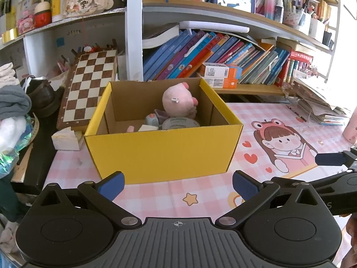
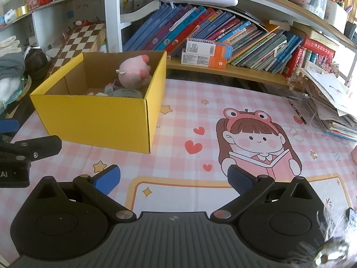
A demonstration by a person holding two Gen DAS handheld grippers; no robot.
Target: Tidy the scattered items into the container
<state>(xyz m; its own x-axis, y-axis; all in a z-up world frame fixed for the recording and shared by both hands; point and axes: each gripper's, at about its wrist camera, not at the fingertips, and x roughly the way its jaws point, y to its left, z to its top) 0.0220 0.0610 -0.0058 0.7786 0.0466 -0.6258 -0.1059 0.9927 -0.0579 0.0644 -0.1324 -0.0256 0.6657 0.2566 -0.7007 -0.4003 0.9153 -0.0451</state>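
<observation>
Looks done: plush (image 1: 176, 99) and bits in yellow box (image 1: 160, 154), desk (image 2: 200, 89) bare, both my tools (image 1: 178, 184) (image 2: 173, 178) released, empty.

A child's study corner in a home is shown: a desk is covered by a pink checked mat (image 2: 189, 93) printed with a cartoon girl reading (image 2: 256, 143), and crowded shelves of children's books (image 1: 212, 53) are seen behind it. A folding chessboard (image 1: 89, 82) is propped at the left, folded clothes (image 1: 13, 102) are piled beside it, and loose papers (image 2: 330, 102) are stacked at the right
</observation>
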